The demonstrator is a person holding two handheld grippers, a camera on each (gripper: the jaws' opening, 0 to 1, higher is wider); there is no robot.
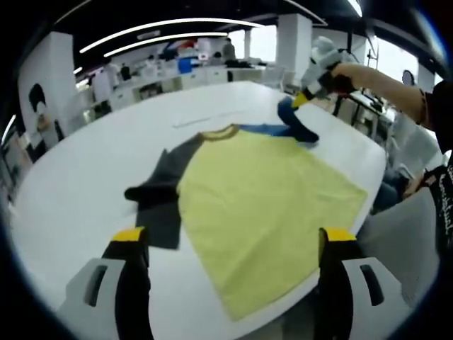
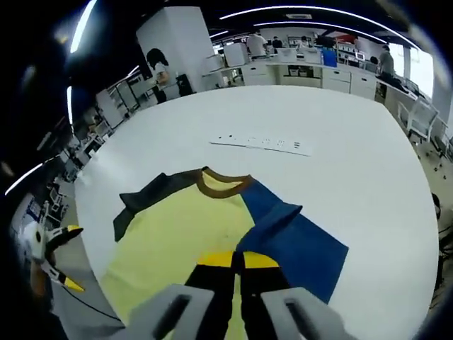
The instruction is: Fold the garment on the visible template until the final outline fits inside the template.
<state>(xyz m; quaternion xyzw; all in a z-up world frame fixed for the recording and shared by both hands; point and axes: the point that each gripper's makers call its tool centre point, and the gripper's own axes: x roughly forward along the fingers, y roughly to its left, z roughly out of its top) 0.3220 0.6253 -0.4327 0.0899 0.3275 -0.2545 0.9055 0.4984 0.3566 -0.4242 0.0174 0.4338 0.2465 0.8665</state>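
A T-shirt lies flat on the white table (image 1: 71,184), with a yellow body (image 1: 262,198), a brown collar (image 1: 219,132), a grey sleeve (image 1: 159,191) and a blue sleeve (image 1: 297,131). My left gripper (image 1: 233,234) hangs open over the shirt's near hem at the table's edge. It also appears at the far left of the right gripper view as the open left gripper (image 2: 71,258). My right gripper (image 2: 238,259) is shut on the blue sleeve (image 2: 290,237), which rises off the table toward the right gripper (image 1: 303,98). The yellow body (image 2: 177,241) and collar (image 2: 223,184) lie ahead of it.
A thin white strip with dark marks (image 2: 262,143) lies on the table (image 2: 340,120) beyond the collar, the same strip (image 1: 205,119) in the left gripper view. A person's arm (image 1: 382,81) holds the right gripper. Office desks and chairs (image 2: 425,120) ring the table.
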